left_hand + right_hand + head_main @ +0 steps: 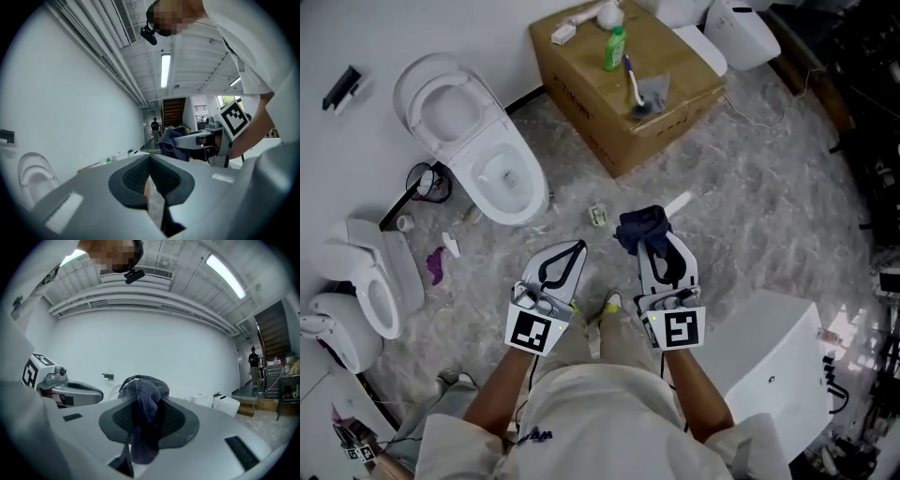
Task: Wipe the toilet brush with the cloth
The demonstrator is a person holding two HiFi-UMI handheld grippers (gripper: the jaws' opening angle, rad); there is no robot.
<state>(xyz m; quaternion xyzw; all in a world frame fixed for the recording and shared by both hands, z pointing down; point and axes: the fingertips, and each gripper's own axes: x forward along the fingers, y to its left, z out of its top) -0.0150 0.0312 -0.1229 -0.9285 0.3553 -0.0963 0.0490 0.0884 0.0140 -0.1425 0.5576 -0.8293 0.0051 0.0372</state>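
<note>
Head view: the right gripper clamps the dark cloth, bunched ready for wiping. The toilet brush seems to lie on the cardboard box far ahead, well apart from both jaws.
Left gripper view: the left gripper has its jaws together, empty.
Right gripper view: the jaws pinch the cloth.

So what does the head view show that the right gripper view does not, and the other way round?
Only the head view shows the toilet brush and a green bottle, both lying on top of a cardboard box. Only the right gripper view shows the ceiling lamp and a distant person standing near some stairs. Both views show the dark cloth pinched in the claw of the right gripper, and the left gripper beside it.
</note>
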